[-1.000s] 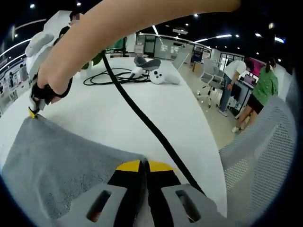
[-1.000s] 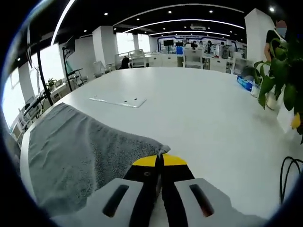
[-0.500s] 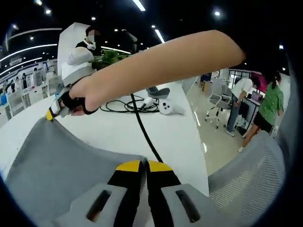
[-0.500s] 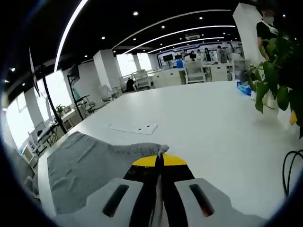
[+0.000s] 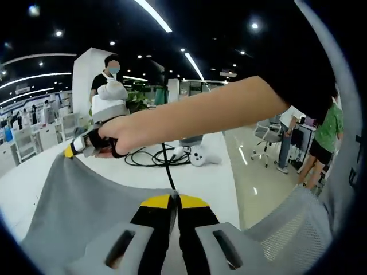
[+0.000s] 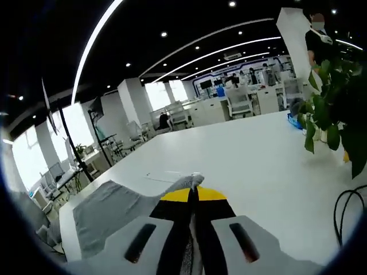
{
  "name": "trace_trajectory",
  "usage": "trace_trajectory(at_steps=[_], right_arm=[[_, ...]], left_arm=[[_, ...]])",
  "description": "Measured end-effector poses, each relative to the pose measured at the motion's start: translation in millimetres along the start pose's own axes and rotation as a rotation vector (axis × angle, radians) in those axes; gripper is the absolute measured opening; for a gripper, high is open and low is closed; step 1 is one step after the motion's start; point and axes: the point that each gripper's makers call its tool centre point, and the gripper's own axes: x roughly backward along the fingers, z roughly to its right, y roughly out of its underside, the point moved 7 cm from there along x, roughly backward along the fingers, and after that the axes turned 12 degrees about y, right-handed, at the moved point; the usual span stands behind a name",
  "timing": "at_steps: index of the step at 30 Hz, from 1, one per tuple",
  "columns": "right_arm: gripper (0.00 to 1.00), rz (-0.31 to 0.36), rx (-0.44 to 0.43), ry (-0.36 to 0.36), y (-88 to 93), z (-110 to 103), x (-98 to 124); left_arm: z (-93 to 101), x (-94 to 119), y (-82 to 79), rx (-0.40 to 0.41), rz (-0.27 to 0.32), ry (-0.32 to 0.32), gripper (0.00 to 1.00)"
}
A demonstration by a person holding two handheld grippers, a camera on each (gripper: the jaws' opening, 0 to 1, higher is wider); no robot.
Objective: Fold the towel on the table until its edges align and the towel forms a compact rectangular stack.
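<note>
Your left claw (image 5: 175,200) is closed tight on one corner of the grey terry-cloth towel (image 5: 86,206), yellow tips pressed together with cloth between them. Your right claw (image 6: 194,195) is likewise clamped on another corner of that towel (image 6: 114,209), and in the left gripper view you can see it (image 5: 71,150) holding its corner up with the towel's edge stretched taut between the two claws. The towel hangs from that raised edge, its lower part trailing onto the white worktop (image 6: 252,166). The step in hand looks like carrying the lifted edge over to meet the opposite one. Keep both corners at equal height and the span tight so no sag forms. Lay the cloth down so the edges meet squarely, and release only once they match. Mind the coiled black cable (image 5: 152,156) and the white handheld controller (image 5: 202,156) lying further along the worktop; steer the fold clear of them
</note>
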Motion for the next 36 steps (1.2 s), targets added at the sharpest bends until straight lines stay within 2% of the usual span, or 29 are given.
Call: trace_trajectory(at_steps=[9, 15, 20, 25, 35, 36], right_arm=[[0.0, 0.076, -0.064, 0.058, -25.9, 14.3, 33.2], [0.0, 0.112, -0.077, 0.085, -41.8, 18.6, 52.6], [0.0, 0.133, -0.081, 0.1, -54.2, 15.5, 62.6], [0.0, 0.15, -0.071, 0.094, -64.3, 3.9, 65.4], [0.0, 0.169, -0.065, 0.055, -83.4, -29.9, 57.6], [0.0, 0.172, -0.063, 0.043, -87.6, -38.4, 55.6]], left_arm=[[24.2, -7.2, -43.0, -0.057, 0.103, 0.051, 0.03], [46.9, -12.5, -62.4, -0.091, 0.143, 0.102, 0.04], [55.7, -8.6, -73.7, -0.109, 0.163, 0.119, 0.04], [55.3, 6.9, -85.8, -0.13, 0.194, 0.104, 0.04], [45.8, 62.1, -101.1, -0.148, 0.242, -0.018, 0.04], [44.5, 72.5, -103.2, -0.142, 0.253, -0.043, 0.04]])
